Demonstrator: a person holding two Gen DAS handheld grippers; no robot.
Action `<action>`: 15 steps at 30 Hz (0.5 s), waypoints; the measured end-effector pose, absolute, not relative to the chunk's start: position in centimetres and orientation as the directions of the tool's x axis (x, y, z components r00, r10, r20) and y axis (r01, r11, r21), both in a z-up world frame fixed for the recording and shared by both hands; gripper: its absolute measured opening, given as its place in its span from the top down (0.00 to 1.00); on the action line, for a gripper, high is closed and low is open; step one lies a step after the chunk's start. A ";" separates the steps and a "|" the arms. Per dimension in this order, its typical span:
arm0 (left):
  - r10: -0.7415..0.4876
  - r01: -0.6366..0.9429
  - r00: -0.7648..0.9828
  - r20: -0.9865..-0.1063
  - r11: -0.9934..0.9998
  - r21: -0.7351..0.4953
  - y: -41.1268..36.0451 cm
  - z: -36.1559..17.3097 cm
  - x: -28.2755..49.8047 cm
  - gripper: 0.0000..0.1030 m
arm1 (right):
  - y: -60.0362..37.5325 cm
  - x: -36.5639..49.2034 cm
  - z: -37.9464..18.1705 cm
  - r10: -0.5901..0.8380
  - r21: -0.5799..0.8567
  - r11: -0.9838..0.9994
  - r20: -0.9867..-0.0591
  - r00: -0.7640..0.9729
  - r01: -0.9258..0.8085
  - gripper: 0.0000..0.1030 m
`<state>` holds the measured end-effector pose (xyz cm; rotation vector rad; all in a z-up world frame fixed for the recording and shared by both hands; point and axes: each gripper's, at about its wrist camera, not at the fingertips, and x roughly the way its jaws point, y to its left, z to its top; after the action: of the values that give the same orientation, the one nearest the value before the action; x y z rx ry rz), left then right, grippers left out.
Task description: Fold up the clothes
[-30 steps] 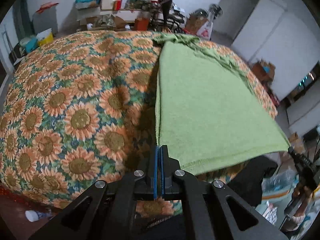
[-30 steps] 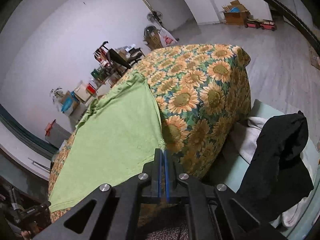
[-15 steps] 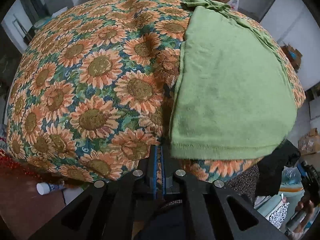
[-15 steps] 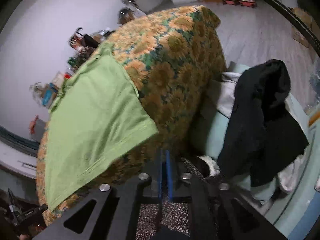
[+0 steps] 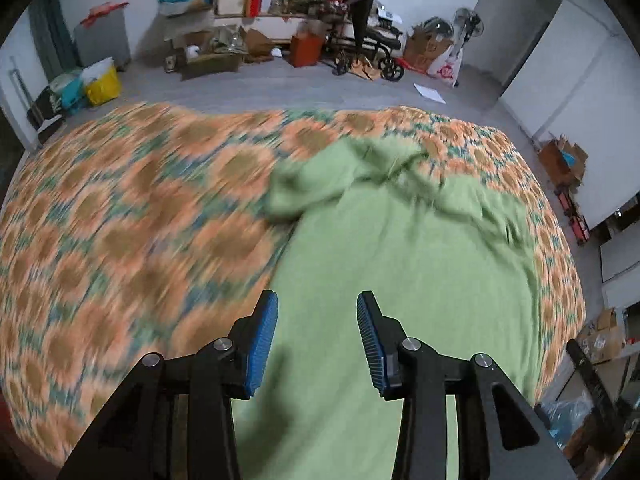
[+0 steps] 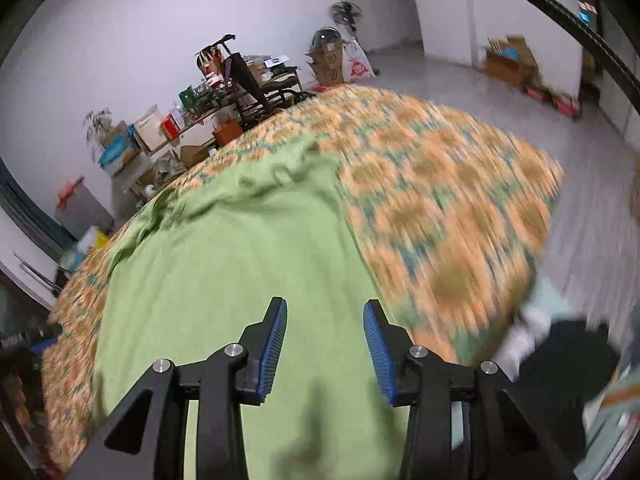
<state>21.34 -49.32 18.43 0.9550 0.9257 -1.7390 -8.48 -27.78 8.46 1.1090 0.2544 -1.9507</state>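
Observation:
A green garment (image 5: 408,256) lies spread on a sunflower-patterned cover (image 5: 120,216), its far end bunched into folds. My left gripper (image 5: 316,300) hovers over the garment's near left part. Its jaws are opening, with nothing pressed between the blue pads (image 5: 262,336). In the right wrist view the same green garment (image 6: 240,264) fills the middle, with the sunflower cover (image 6: 448,216) to its right. My right gripper (image 6: 324,308) hangs above the cloth near its right edge. Its jaws are opening too, and its blue pads (image 6: 378,348) grip nothing.
Clutter lines the far wall: boxes, a shelf, a wheeled walker (image 5: 360,40), a fan (image 5: 468,26), a yellow bin (image 5: 102,82). A black garment on pale cloth (image 6: 560,356) lies low at the right beside the covered surface. Grey floor surrounds it.
Both grippers went from shut at the garment's near hem to open. Both moved forward over the green garment, which now lies under them. The views are motion-blurred.

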 end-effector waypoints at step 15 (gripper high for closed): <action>-0.315 0.919 -0.092 -0.945 -0.392 0.041 -61.6 12.1 4.9 0.59 | -53.6 -16.8 3.9 -0.430 0.056 -0.475 -0.886 -0.176 0.878 0.29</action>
<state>4.91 -61.59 12.07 1.2152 0.7536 -1.6567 -16.82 -53.62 3.91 1.1317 0.6057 -1.7960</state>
